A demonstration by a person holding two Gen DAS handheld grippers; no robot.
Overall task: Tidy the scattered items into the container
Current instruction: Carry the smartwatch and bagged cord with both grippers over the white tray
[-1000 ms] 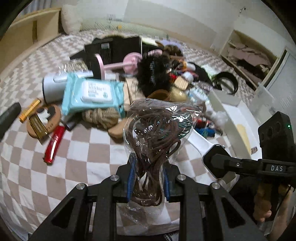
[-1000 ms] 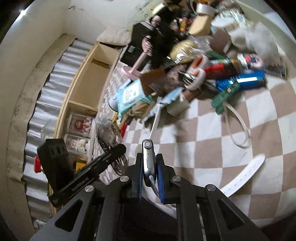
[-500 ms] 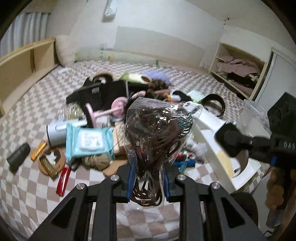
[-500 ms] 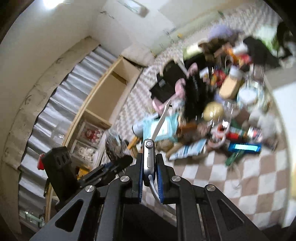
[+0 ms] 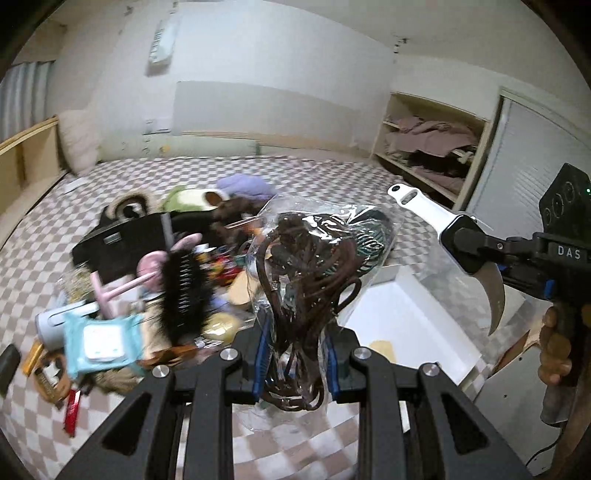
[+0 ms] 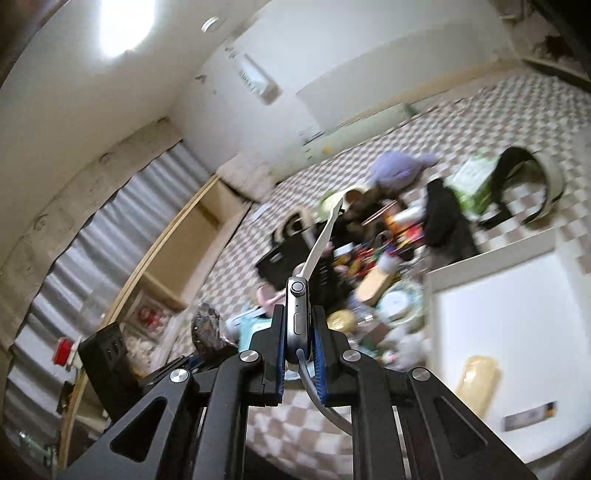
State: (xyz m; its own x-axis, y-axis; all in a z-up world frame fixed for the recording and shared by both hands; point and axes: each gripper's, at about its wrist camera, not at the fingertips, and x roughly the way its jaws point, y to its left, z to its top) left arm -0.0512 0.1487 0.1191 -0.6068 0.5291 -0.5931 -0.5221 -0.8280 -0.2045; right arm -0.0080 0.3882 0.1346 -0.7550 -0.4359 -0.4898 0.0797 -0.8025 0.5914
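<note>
Dim room, ceiling glare, motion blur, fisheye.

white walls close the room, with a wall-mounted air conditioner high up and a bright round ceiling light glaring overhead in the right wrist view. a brown-and-white checkered cover spreads over the wide low floor or mattress, a pale pillow lies at its far left corner, and a long pale bolster runs along the far wall. an open wooden shelf stands on the left beside grey pleated curtains, while on the right a wooden cubby holds rumpled clothes next to a grey sliding door.
</note>
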